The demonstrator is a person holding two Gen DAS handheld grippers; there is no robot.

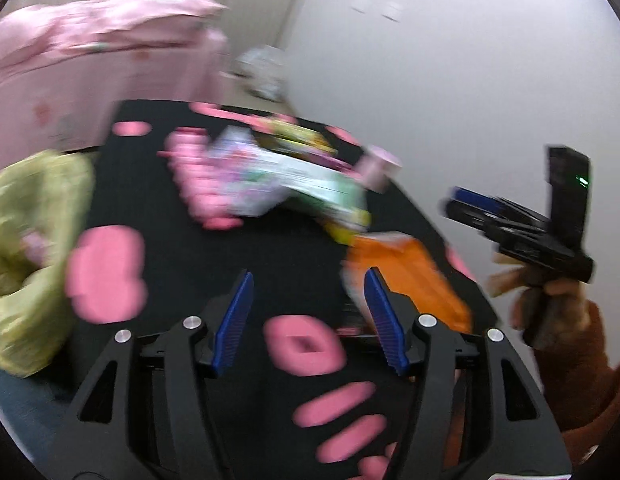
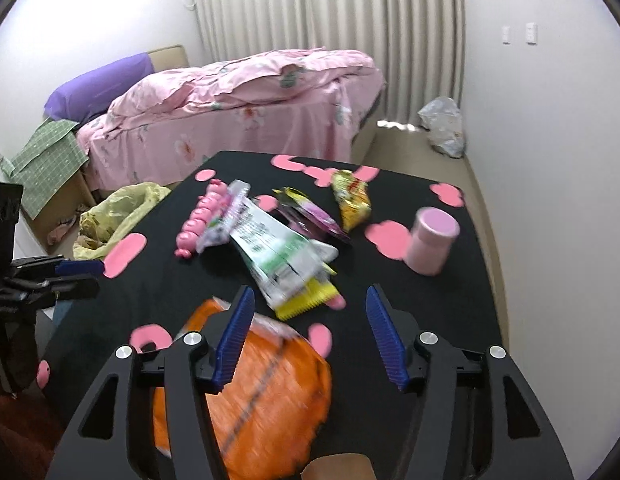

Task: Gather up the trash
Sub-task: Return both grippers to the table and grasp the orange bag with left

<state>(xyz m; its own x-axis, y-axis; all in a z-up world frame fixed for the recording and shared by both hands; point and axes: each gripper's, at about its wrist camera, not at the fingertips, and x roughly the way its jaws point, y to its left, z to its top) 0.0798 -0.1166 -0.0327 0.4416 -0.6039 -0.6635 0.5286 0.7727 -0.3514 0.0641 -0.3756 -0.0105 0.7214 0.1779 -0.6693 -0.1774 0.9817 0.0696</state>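
Several wrappers lie on a black table (image 2: 437,320) with pink shapes: a white-green wrapper (image 2: 278,252), a purple-black one (image 2: 310,212), a yellow one (image 2: 351,196) and a yellow strip (image 2: 306,304). An orange snack bag (image 2: 270,392) lies at the near edge. My right gripper (image 2: 310,292) hangs open above it, its left finger over the bag, pads apart from it. My left gripper (image 1: 310,276) is open over the table with nothing between its fingers; the orange bag (image 1: 409,276) lies by its right finger. A yellow-green trash bag (image 2: 118,216) hangs open at the table's left edge.
A pink cup (image 2: 431,240) lies tilted at the right of the table, a pink toy string (image 2: 198,220) at the left. Behind stand a pink bed (image 2: 250,108), a cardboard box with green cloth (image 2: 46,160) and a white plastic bag (image 2: 443,126) on the floor.
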